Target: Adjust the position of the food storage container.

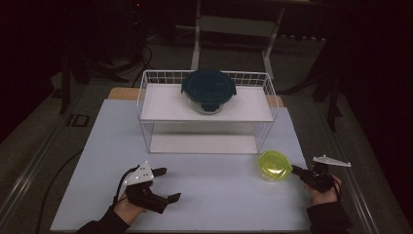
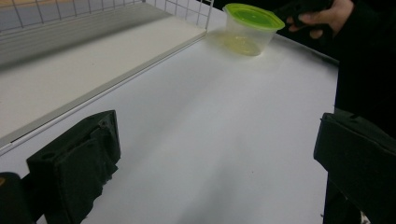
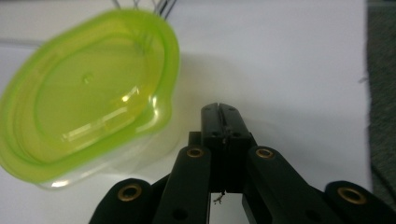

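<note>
Jaws pressed together on our right gripper [image 1: 295, 170], nothing between them, and the tips sit just beside the small clear plastic tub with the lime-green lid [image 1: 274, 165], at its right side. In the right gripper view that tub [image 3: 88, 93] is up and to the left of the closed tips, near but seemingly not touching; the blur makes us hedge on that.

Our left gripper [image 1: 168, 184] lies low near the front left of the pale blue-white table top [image 1: 219, 195], jaws spread wide with bare table between them.

Room to move: the tub stands near the table's right edge, close to the front right corner of the white wire shelf rack [image 1: 146, 97]. A wide stretch of table runs between our two hands. In the left gripper view the rack's lower white board [image 2: 70, 74] runs along the left, with the tub [image 2: 250, 28] beyond its far end.

Up on the rack's top shelf sits a round glass container with a dark teal clip lid [image 1: 209, 89], well apart from both grippers.

No readable writing on tub, lid or rack.
</note>
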`<state>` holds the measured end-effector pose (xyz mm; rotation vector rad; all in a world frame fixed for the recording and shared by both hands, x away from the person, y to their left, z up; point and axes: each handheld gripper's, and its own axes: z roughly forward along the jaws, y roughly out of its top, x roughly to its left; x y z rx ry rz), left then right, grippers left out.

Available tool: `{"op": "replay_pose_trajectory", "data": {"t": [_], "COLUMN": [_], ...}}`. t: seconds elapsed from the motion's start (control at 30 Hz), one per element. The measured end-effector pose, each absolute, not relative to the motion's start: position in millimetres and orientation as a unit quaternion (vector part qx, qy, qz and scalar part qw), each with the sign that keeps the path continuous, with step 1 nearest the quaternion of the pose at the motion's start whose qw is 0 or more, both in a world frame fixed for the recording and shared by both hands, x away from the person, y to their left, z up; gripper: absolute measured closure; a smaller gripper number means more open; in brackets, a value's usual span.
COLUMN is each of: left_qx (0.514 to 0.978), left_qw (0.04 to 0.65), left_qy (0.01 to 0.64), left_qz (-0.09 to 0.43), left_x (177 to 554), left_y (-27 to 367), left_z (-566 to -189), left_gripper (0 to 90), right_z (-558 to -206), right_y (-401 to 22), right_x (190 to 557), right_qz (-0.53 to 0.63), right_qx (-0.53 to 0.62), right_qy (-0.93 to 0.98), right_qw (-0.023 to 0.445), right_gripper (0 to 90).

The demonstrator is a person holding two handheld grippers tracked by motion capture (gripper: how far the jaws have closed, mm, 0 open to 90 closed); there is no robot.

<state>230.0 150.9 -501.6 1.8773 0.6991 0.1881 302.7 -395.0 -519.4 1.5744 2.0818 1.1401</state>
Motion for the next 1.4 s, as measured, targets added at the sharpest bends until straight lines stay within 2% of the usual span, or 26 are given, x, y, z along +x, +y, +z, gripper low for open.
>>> {"op": "replay_pose_trajectory", "data": {"t": [0.63,1.03,1.4], "left_qx": [0.79,0.788,0.789], "left_qw": [0.532,0.535,0.533], "left_qy": [0.295,0.293,0.292], "left_qz": [0.081,0.083,0.085], "left_x": [230,230,229], "left_y": [151,153,152], "left_z": [-502,-501,-501], "left_gripper": [0.3,0.3,0.3], "right_z": [-539,-536,-535], "right_y": [-372,-368,-355], "right_x": [301,306,302], "right_qz": [0.401,0.401,0.411], "right_qx": [0.518,0.512,0.491], "right_qy": [0.75,0.753,0.765], "right_qw": [0.09,0.097,0.069], "right_gripper": [90.0,90.0,90.0]}}
